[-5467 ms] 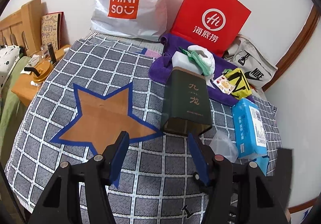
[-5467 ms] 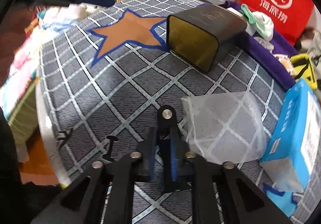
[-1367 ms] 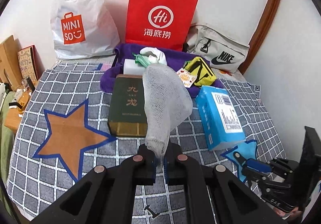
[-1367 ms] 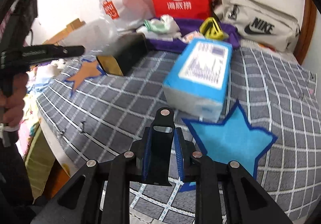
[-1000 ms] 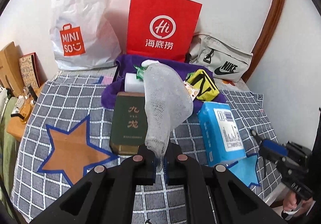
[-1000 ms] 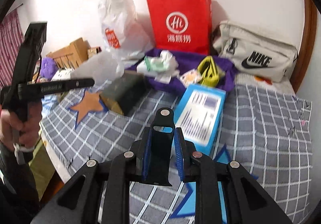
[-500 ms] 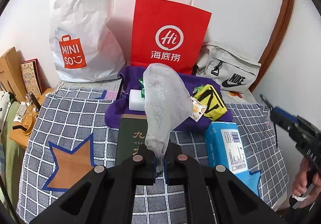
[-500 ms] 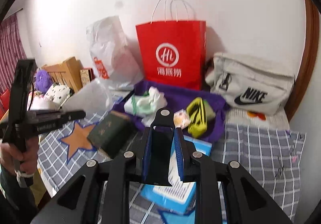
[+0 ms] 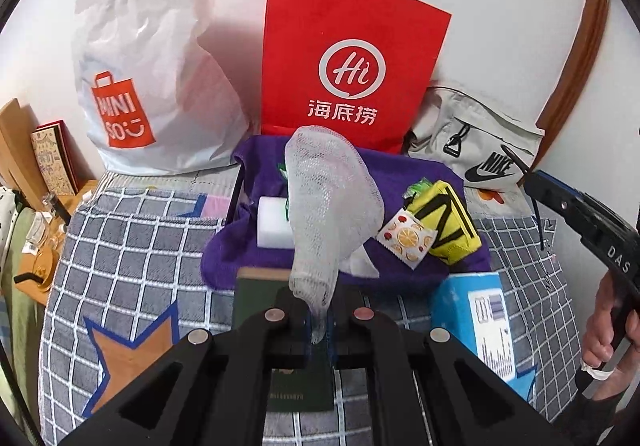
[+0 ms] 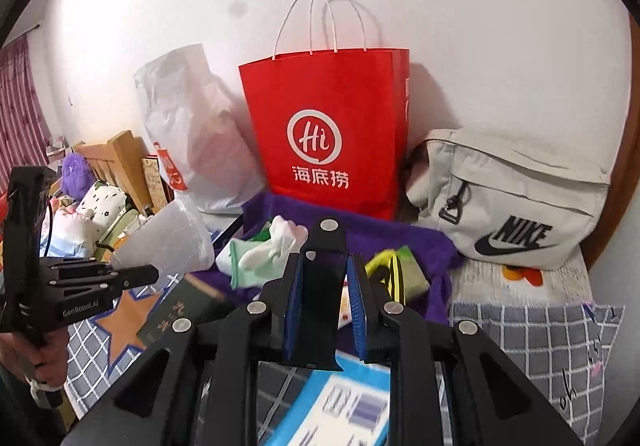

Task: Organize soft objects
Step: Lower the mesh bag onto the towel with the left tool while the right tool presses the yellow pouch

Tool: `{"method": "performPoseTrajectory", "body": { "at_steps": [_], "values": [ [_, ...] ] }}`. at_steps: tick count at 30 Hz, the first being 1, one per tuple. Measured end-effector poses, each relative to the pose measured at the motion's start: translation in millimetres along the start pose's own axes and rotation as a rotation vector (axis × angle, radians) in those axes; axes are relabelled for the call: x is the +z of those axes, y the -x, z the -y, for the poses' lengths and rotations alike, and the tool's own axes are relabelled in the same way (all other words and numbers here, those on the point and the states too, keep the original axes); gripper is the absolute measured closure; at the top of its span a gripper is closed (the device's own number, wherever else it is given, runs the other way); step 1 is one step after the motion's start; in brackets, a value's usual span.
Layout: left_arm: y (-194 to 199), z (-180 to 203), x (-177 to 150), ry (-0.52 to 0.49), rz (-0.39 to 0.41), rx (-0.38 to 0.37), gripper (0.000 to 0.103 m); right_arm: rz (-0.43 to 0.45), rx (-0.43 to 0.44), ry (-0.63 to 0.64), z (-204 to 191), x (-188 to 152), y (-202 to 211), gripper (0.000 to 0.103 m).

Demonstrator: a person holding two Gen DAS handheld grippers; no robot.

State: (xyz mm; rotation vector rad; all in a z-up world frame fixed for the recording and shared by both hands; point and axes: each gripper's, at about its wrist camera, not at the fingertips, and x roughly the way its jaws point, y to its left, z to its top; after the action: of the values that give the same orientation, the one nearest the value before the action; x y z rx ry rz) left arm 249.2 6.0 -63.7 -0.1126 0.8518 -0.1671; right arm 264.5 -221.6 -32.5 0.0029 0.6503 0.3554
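Mesh bag (image 9: 328, 214) pinched at narrow end by left gripper (image 9: 318, 326), jaws clamped tight on it; long axis stands up and away from fingers, wide end toward red paper bag (image 9: 348, 58). Purple towel (image 9: 400, 174) with soft items lies directly in front of red paper bag, just beyond mesh bag. Right gripper (image 10: 322, 302) part-open, holding nothing, farther off. Left hand nearer for drop, likely onto towel.
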Motion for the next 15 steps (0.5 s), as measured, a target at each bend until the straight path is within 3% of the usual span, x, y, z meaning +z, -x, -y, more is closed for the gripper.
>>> {"method": "performPoseTrajectory", "body": {
  "at_steps": [7,15],
  "values": [
    [-29,4,19,0.007,-0.035,-0.008,0.097,-0.003,0.009,-0.007,12,20,-41,0.080],
    [-58,5,40,0.010,-0.049,-0.054,0.097,-0.077,0.006,-0.054,32,11,-83,0.080]
  ]
}}
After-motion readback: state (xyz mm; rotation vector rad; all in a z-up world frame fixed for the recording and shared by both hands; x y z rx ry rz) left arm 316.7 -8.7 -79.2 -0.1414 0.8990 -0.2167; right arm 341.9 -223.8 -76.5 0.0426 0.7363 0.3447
